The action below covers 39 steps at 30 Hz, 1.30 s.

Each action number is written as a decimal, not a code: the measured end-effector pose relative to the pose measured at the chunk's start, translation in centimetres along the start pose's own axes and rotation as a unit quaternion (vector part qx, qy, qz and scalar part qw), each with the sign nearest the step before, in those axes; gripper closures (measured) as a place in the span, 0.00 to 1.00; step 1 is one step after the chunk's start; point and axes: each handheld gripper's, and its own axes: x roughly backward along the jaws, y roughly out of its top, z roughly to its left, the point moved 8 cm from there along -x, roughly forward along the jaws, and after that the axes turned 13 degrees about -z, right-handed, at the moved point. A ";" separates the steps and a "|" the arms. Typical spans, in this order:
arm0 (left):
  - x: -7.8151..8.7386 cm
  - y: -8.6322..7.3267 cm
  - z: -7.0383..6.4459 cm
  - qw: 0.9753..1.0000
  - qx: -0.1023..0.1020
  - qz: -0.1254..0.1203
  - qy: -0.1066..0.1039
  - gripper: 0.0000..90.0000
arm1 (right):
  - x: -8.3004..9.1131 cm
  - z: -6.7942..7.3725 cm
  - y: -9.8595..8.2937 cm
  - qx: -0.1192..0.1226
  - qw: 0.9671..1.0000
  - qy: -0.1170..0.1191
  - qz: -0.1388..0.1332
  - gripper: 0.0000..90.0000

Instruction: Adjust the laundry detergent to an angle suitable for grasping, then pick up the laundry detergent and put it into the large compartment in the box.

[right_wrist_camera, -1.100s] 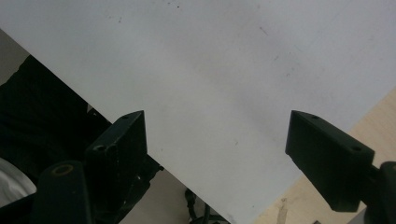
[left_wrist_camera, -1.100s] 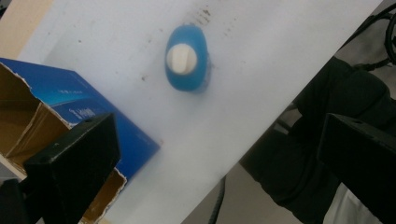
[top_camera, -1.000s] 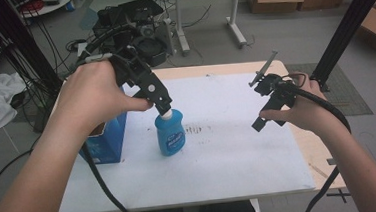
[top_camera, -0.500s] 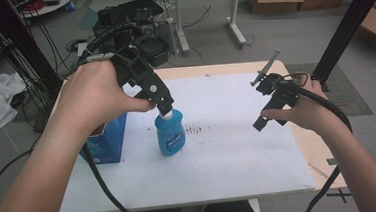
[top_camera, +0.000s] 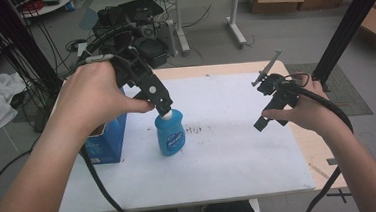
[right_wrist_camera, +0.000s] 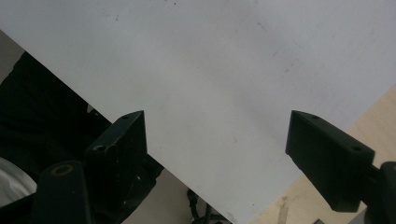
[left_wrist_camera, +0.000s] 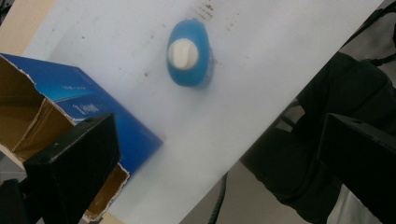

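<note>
While L gripper [top_camera: 163,107] open, blue bottle [top_camera: 170,132] just below.

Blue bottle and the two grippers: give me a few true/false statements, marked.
1. The blue bottle stands upright on the white table. True.
2. The bottle's cap is off. False: a white cap is on it.
3. The left gripper is shut on the bottle. False: its fingers are wide apart, above the bottle.
4. The blue box is open at the top. True.
5. The right gripper holds the box. False: it is open over bare table.
</note>
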 end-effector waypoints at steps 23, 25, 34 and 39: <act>-0.2 0.1 0.5 1.000 0.009 0.000 -0.001 0.00 | 0.0 -0.2 0.1 -0.001 1.000 0.000 0.002 0.23; -0.3 0.2 0.6 1.000 0.009 -0.003 -0.003 0.00 | 0.0 -0.2 0.1 -0.003 1.000 0.000 0.001 0.23; -1.8 0.6 1.0 1.000 0.016 -0.010 -0.016 0.00 | -0.2 -0.5 0.0 0.000 1.000 0.000 0.003 0.23; -2.9 0.7 1.3 1.000 0.021 -0.004 -0.016 0.00 | -0.4 -0.6 -0.1 0.000 1.000 0.001 0.004 0.23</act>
